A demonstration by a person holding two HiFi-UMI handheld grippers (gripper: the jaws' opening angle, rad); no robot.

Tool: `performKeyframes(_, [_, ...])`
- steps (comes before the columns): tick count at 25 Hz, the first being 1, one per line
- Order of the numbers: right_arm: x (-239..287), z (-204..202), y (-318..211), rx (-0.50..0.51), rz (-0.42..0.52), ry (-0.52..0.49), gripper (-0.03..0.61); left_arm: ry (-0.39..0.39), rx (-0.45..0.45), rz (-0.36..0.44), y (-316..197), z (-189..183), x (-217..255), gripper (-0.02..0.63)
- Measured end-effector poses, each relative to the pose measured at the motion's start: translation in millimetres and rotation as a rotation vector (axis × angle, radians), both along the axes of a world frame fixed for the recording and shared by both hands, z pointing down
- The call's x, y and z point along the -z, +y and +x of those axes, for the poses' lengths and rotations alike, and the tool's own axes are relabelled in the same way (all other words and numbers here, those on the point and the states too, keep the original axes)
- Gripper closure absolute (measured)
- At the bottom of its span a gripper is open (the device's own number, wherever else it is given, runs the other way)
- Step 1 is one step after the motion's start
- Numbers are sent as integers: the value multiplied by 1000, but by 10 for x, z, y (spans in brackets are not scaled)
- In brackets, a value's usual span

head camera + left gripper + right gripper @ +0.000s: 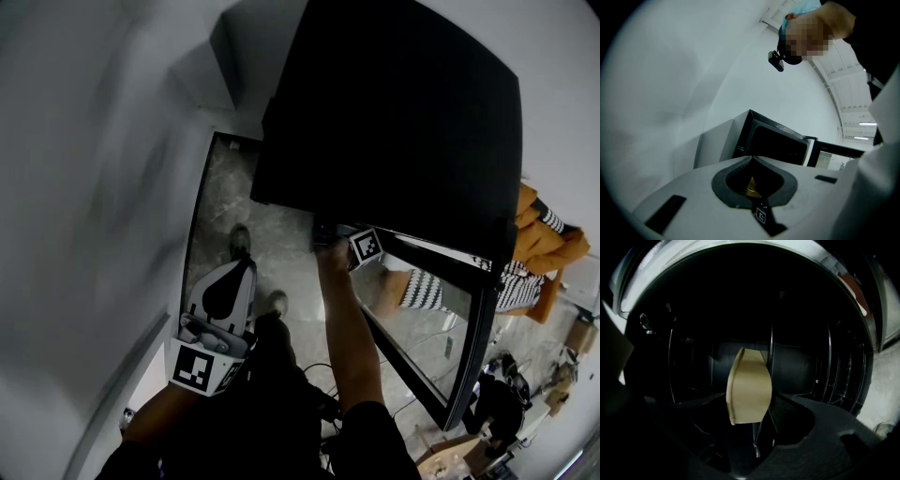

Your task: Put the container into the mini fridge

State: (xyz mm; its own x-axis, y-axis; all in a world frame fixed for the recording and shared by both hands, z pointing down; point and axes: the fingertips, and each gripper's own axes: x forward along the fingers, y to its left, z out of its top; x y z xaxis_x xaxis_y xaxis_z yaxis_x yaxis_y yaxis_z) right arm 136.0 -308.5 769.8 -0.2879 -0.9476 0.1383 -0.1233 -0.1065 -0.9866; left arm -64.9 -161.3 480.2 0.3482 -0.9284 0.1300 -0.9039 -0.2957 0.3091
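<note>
The black mini fridge point(394, 112) stands in front of me with its glass door point(469, 319) swung open to the right. My right arm reaches into it; only the right gripper's marker cube point(366, 246) shows in the head view. In the right gripper view, a tan paper container point(747, 380) stands upright in the dark fridge interior. It is between the jaws of my right gripper point(749, 398), which are spread wide with dark gaps beside it. My left gripper point(242, 267) hangs low at the left, shut and empty, its tips point(750, 158) pointing toward the fridge point(776, 143).
A white wall runs along the left. Grey marbled floor point(225, 197) lies beside the fridge, with a shoe point(241, 241) on it. An orange garment point(544, 234) and a striped item point(422, 291) lie beyond the door. Wire racks point(839, 376) line the fridge interior.
</note>
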Motion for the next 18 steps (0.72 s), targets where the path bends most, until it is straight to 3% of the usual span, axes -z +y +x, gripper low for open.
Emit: performKeyframes(18, [90,-11,108,19,15,-36,307,1,4,4,22,-6,42,609])
